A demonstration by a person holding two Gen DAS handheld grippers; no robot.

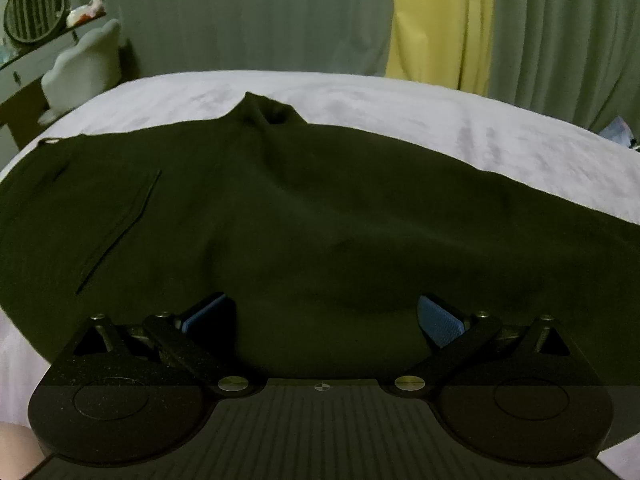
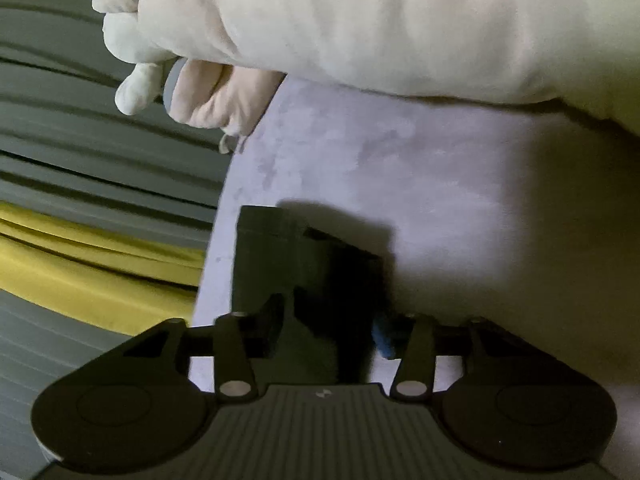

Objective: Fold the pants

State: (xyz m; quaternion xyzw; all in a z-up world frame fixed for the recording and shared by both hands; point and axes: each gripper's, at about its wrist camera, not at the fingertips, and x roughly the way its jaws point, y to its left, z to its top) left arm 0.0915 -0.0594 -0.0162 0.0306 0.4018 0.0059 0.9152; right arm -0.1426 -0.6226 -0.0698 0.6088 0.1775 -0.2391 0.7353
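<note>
Dark green pants (image 1: 320, 220) lie spread on the pale bed (image 1: 440, 120). Left gripper (image 1: 322, 316) hangs wide open over them, while right gripper (image 2: 328, 336) seems clamped on the leg end, probably to fold it.

A home bedroom: a bed (image 1: 400, 104) under a pale sheet, long curtains (image 1: 560, 32) (green and yellow), a white chair (image 1: 86, 68).

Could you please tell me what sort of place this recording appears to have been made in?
Most likely a bedroom. The dark pants lie spread on a bed with a pale lilac sheet, long curtains hang behind it, and a pale duvet or pillow lies at one end.
</note>
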